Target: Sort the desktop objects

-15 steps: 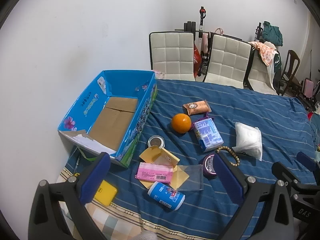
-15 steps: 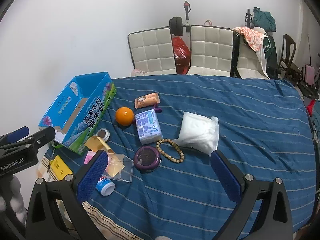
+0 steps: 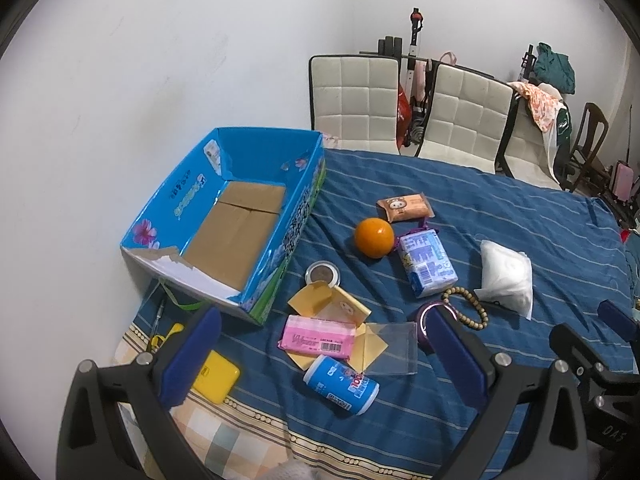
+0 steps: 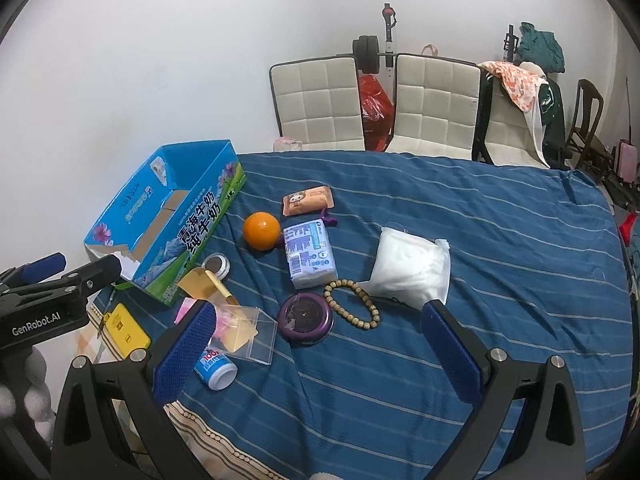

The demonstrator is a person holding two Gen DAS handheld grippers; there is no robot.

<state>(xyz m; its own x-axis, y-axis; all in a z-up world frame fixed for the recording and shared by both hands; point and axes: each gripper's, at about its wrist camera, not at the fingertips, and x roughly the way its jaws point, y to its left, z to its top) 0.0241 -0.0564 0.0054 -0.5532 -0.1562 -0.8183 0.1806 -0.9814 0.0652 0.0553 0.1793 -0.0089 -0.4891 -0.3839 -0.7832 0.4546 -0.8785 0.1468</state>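
Note:
An open blue carton [image 3: 168, 208] [image 4: 120, 216] stands empty at the table's left. Right of it lie an orange [image 3: 374, 237] [image 4: 261, 230], an orange snack packet [image 3: 405, 207], a blue tissue pack [image 3: 428, 266] [image 4: 310, 254], a white bag [image 3: 506, 276] [image 4: 412, 268], a bead bracelet [image 4: 352, 304], a purple disc [image 4: 306, 317], a pink pack [image 3: 318, 338], a blue can [image 3: 342, 384] [image 4: 216, 369] and a yellow case [image 3: 214, 376]. My left gripper [image 3: 320, 360] is open above the pink pack and can. My right gripper [image 4: 316, 354] is open above the purple disc.
A blue striped cloth [image 4: 480, 240] covers the table. A small round tin [image 3: 323, 274], yellow paper and a clear bag [image 3: 390, 346] lie near the carton. White chairs [image 4: 320, 104] stand behind the table against the wall. Clutter fills the far right corner.
Both grippers have shifted slightly forward and lower over the table. Nothing on the table has moved.

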